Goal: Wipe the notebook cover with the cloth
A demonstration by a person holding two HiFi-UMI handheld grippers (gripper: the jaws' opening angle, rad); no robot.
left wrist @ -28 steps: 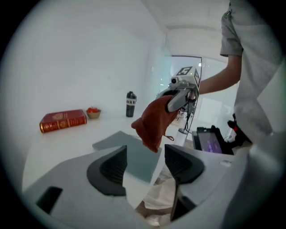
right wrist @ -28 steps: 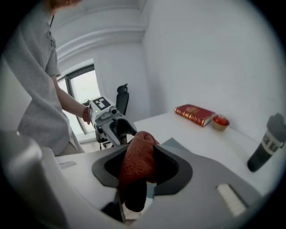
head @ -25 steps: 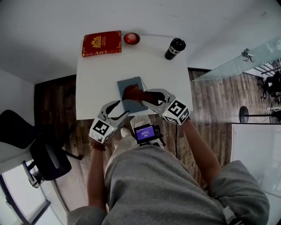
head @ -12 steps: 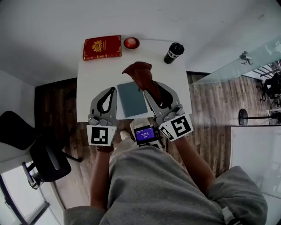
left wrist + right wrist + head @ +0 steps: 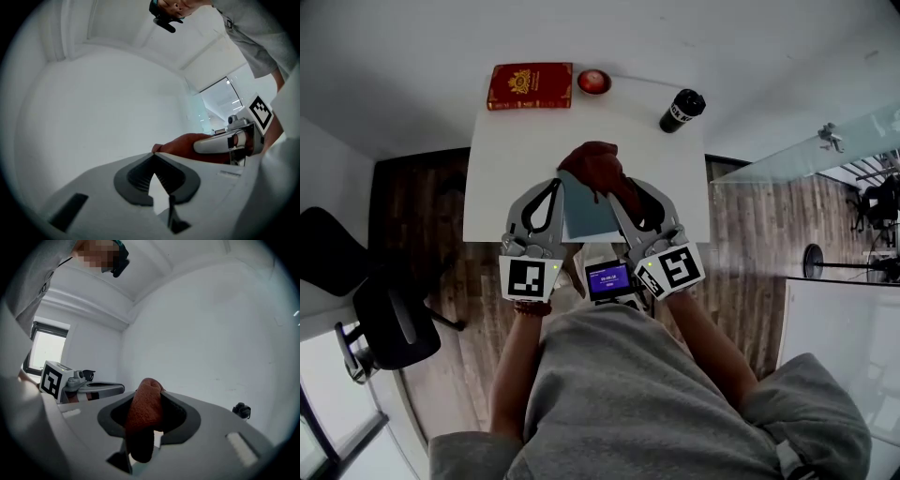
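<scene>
Lifted off the notebook, the cloth hangs over its far edge, clenched in the jaws of the right gripper. The left gripper, jaws clenched empty, sits beside the notebook's left edge. Unpinned, the notebook may slide when wiped.

The notebook lies on the table, book and bottle behind it

Your head camera looks steeply down on the white table from well above. The gripper cameras sit close behind their jaws, facing level across the table, sharing the cloth; each sees its neighbour: right gripper, left gripper.
</scene>
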